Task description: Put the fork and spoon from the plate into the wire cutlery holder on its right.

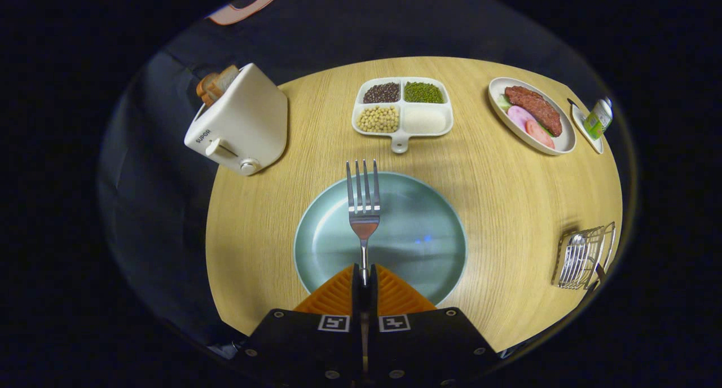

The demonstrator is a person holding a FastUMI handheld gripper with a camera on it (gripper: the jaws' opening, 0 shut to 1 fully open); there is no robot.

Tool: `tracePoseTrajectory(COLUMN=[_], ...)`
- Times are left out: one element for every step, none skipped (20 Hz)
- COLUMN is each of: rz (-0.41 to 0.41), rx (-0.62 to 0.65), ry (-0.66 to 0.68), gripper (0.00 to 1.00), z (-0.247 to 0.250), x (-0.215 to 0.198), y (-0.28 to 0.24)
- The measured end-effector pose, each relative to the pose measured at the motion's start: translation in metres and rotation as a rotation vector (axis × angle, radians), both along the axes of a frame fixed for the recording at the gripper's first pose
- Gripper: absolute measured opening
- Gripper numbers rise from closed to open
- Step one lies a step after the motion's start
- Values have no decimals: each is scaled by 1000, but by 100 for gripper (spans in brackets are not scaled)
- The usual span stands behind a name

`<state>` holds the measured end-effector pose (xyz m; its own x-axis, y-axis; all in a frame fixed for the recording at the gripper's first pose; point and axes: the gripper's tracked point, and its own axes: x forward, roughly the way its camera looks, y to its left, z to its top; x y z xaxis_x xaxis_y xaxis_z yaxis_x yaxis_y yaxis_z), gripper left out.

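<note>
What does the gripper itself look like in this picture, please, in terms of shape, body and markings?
The gripper has two wedge-shaped fingers with ribbed faces, tapering forward to a narrow tip. Behind them sits a black, angular body with small round screws along its edges. Two square black-and-white tags sit side by side at the finger bases. No cable, hand or sleeve can be seen.

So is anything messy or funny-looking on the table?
Nothing spilled or broken. The gripper is shut on the fork, held above the plate. A spoon already sits in the wire holder.
</note>
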<state>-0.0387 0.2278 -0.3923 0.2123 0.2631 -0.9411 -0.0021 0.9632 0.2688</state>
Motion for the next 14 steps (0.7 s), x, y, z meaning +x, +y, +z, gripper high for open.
tracePoseTrajectory(rz=[-17, -33, -50, -66, -80, -99, -117, -140, -157, -180, -195, -216, -228, -244], rx=[8, 16, 19, 11, 0, -11, -21, -34, -47, -60, -67, -78, -87, -95], ry=[-9, -20, -37, -53, -67, -80, -89, -101, -111, -123, -130, -138, -142, -145], gripper=[4, 5, 4, 4, 4, 4, 5, 4, 5, 4, 4, 5, 4, 4], z=[7, 15, 22, 29, 36, 42, 47, 51, 55, 58, 62, 65, 67, 68], x=[0, -1, 0, -2, -4, -7, -10, -12, -15, -17, -20, -22, -25, -28], y=[-8, -17, -28, -43, -58, -75, -92, -109, -125, -140, -155, -170, -183, -195])
